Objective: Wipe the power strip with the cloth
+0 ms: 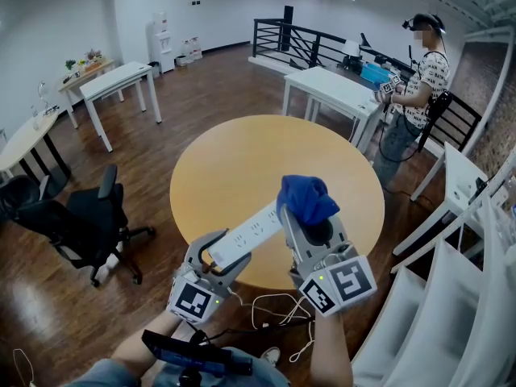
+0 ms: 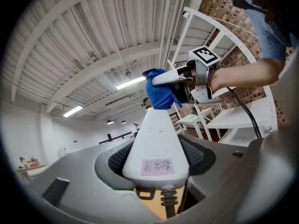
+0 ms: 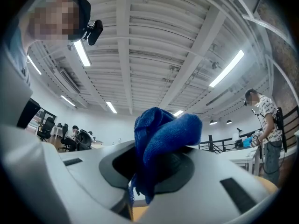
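While the left gripper (image 1: 218, 256) stands clamped on the cord end of the white power strip (image 1: 251, 234), holding it raised over the round wooden table (image 1: 234, 160), the strip's far end meets the blue cloth (image 1: 306, 198), pinched tight in the jaws of the right gripper (image 1: 313, 221). A good stroke probably calls for a firm, unmoving left grip, cloth pressed flat on the socket face, and a draw along the full length toward the cord without levering the strip loose.
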### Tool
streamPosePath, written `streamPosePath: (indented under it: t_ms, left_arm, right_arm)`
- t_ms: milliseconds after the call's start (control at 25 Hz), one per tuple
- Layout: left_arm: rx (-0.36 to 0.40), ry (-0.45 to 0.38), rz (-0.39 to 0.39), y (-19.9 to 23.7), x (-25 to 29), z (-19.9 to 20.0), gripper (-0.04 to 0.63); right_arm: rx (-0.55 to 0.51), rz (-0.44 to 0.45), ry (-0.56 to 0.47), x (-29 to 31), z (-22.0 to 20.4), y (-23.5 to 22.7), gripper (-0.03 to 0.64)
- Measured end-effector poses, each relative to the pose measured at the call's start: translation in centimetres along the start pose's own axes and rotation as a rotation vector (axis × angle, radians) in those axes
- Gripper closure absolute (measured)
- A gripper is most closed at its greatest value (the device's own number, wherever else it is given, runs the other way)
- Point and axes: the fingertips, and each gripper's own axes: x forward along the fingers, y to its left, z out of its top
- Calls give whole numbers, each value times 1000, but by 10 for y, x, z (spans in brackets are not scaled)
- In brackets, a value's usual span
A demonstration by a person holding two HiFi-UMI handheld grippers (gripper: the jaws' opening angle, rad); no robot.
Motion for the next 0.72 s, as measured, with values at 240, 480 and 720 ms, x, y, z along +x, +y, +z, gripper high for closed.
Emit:
streamPosePath:
  t_ms: [240,480,720]
  left_arm:
    - [-6,9,2,2,2,2,305]
    - [-19,3,10,4,4,6,305]
    - [-23,9,13,5,5,6,305]
  right_arm:
    - [9,52,1,4,-6,25,545]
    - [39,138,11,9,-18,63,545]
    - [58,215,23,14,-30,98,545]
